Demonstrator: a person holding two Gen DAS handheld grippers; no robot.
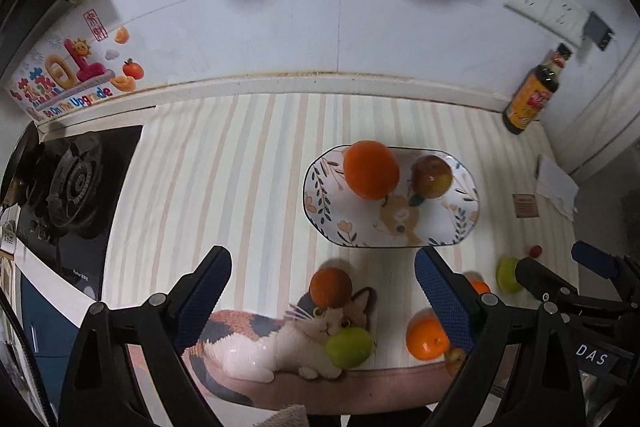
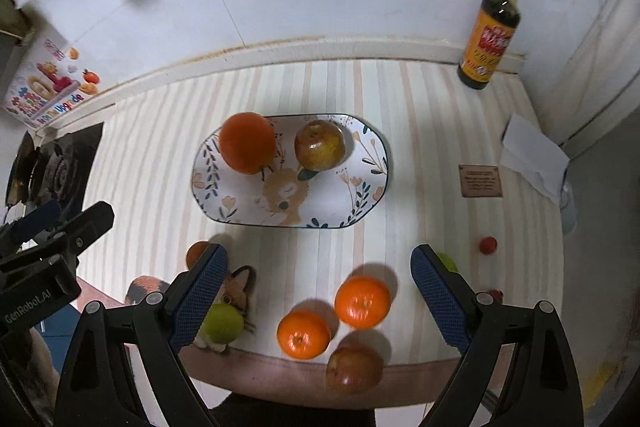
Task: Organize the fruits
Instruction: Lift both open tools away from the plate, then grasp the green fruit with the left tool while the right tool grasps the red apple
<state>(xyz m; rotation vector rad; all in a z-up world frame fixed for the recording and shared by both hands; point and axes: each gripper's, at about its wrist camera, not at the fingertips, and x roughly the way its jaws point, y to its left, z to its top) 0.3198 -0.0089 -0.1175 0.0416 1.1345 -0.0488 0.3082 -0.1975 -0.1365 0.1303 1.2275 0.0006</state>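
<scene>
Mandarins [image 2: 362, 301] — two, loose on worktop [image 2: 420, 131] just before plate [image 2: 370, 195]; firm, light, roll-prone, grip across equator — right claw [image 2: 320, 291] and left claw [image 1: 322, 287] both spread, empty.

Lighting: dim, cool indoor light from above. Soft shadows beneath fruit on the worktop [image 2: 420, 131]; broad grey shadows across the wall [image 1: 280, 27]. Glare: highlights on the apple [image 2: 320, 145] and wall tile. Distortion: strong fisheye bending, black vignette corners. Blur: top edges smeared, out of focus.

Both hand-held grippers [image 1: 323, 279] [image 2: 319, 277] wide open
</scene>
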